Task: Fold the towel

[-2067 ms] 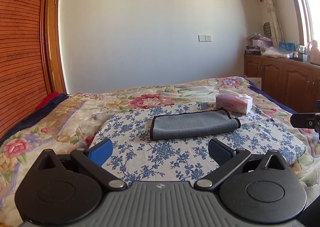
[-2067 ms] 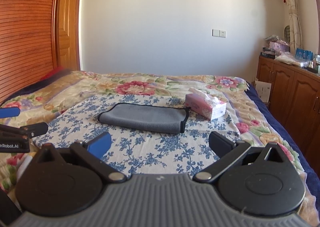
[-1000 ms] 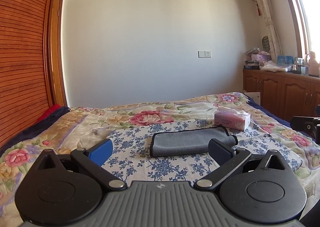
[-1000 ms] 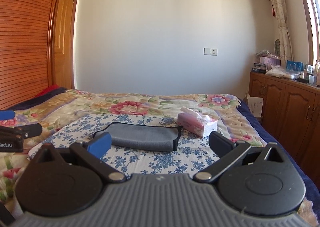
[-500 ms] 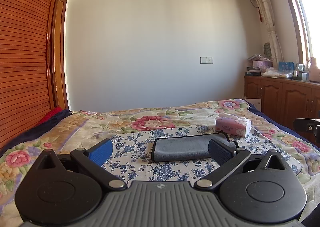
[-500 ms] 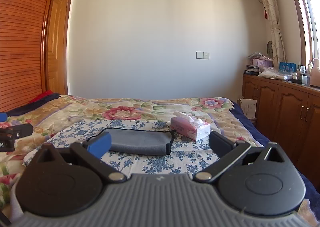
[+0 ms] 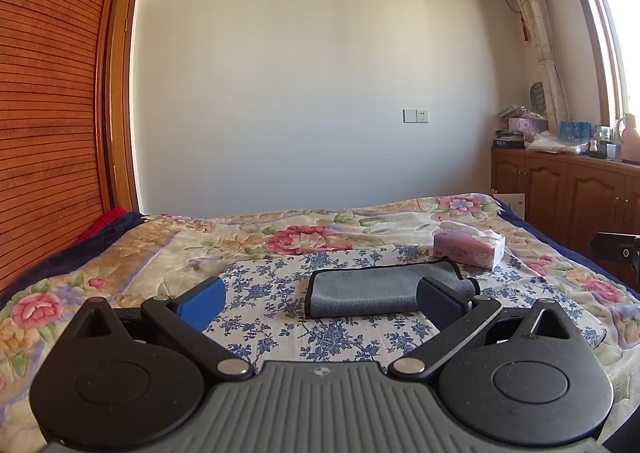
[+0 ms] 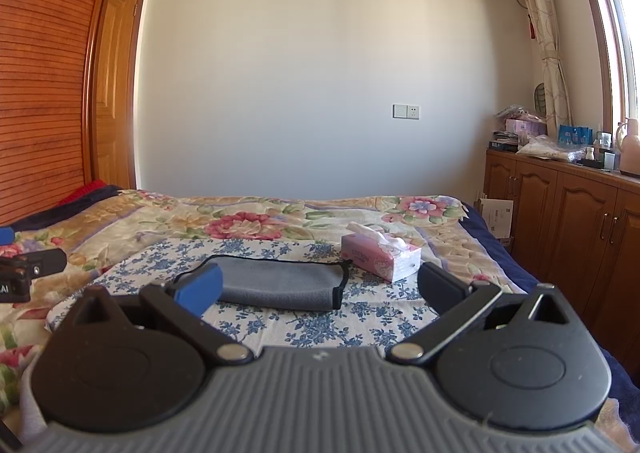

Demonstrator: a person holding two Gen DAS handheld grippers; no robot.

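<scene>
A grey towel with a black edge (image 7: 372, 291) lies folded on a blue-flowered cloth (image 7: 280, 293) on the bed; it also shows in the right wrist view (image 8: 280, 285). My left gripper (image 7: 320, 303) is open and empty, held back from the towel's near side. My right gripper (image 8: 320, 289) is open and empty, also short of the towel. The left gripper's side shows at the left edge of the right wrist view (image 8: 28, 273).
A pink tissue box (image 7: 468, 249) stands just right of the towel, also in the right wrist view (image 8: 380, 255). The bed has a floral quilt (image 7: 120, 253). Wooden cabinets (image 8: 568, 221) with clutter on top run along the right wall. A slatted wooden wall (image 7: 48, 113) is at the left.
Both grippers have tilted upward and drawn back a little, so the towel sits lower in both views and more wall and the air conditioner show. The towel has not moved.
</scene>
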